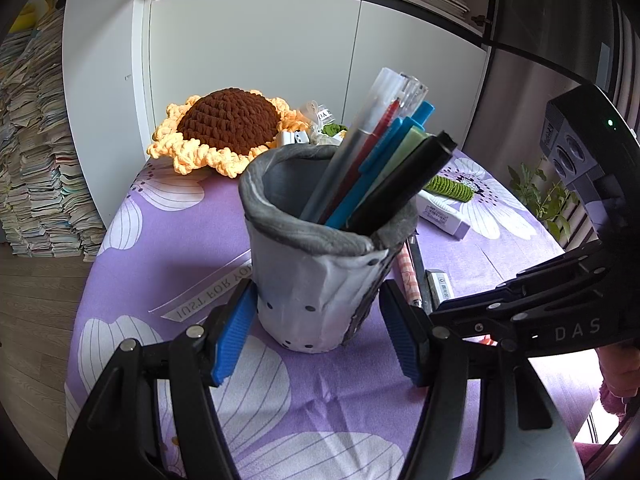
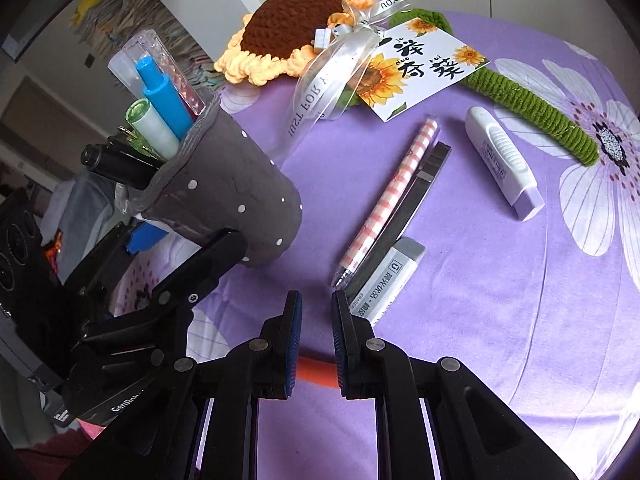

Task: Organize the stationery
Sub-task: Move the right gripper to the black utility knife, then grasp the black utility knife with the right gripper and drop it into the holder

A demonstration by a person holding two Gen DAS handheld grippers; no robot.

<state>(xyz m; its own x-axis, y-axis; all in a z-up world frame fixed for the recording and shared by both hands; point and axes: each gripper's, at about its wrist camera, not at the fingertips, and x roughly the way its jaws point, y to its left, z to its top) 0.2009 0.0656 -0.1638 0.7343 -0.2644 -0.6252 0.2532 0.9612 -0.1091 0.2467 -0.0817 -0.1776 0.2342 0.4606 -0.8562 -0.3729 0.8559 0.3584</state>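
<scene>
A grey pen holder (image 1: 312, 288) (image 2: 240, 204) with small dots stands on the purple flowered cloth (image 2: 460, 340). It holds several pens (image 1: 380, 160). My left gripper (image 1: 316, 296) is shut on its base, a blue pad against each side. My right gripper (image 2: 316, 308) hovers to the right of the holder, tilted steeply down, shut on an orange item (image 2: 316, 372) of which only a short piece shows. Just beyond its tips lie a pink checked pen (image 2: 388, 200), a dark flat strip (image 2: 416, 208) and a grey-sleeved eraser (image 2: 386, 280).
A white and lilac correction tape (image 2: 504, 160) lies further right. A crochet sunflower (image 2: 288, 28) with a green stem (image 2: 532, 108), a ribbon and a printed card (image 2: 420, 68) fill the far side. White cabinet doors (image 1: 256, 60) stand behind; paper stacks (image 1: 36, 140) are at left.
</scene>
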